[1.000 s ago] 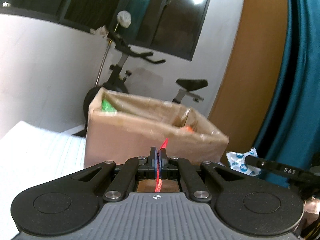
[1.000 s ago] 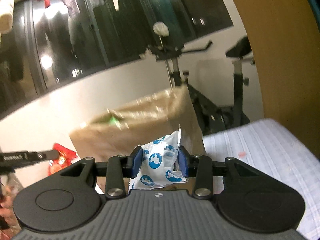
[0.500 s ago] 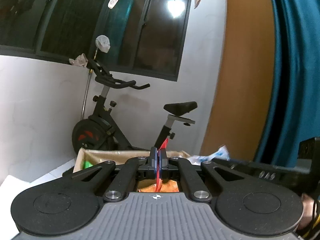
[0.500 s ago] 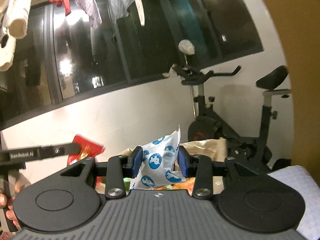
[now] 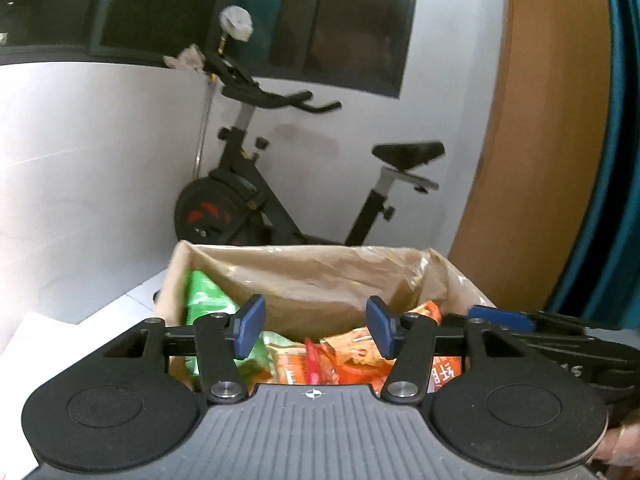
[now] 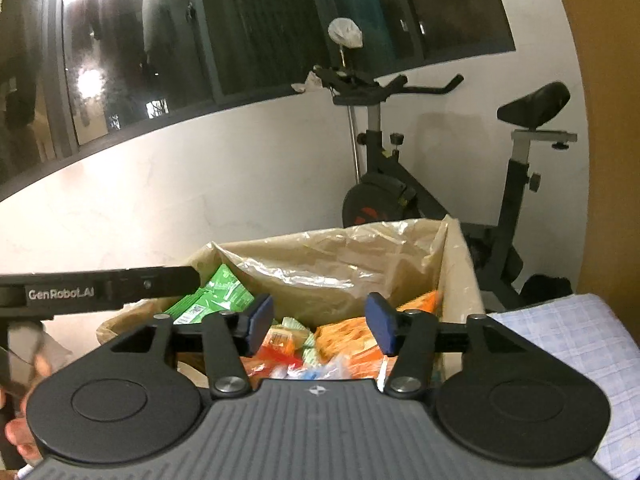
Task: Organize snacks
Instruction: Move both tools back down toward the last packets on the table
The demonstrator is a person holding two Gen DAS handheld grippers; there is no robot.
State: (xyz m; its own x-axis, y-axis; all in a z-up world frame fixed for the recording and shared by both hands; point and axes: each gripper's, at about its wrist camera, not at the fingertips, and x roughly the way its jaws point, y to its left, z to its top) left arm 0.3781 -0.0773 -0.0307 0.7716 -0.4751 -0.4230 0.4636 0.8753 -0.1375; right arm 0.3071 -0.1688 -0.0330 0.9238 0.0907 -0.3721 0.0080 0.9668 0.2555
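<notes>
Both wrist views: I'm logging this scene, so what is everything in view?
cardboard box: one, brown, plastic-lined, below both grippers.
green snack packets: several, left side of box.
orange snack packets: several, right side of box.
exercise bike: one, black, behind box by wall.
windows: dark, above white wall.
checked cloth: one, pale blue, right of box.
curtain: teal, far right.
left gripper: jaws opening, nothing between.
right gripper: jaws opening, nothing between.
hand: holding left gripper.
</notes>
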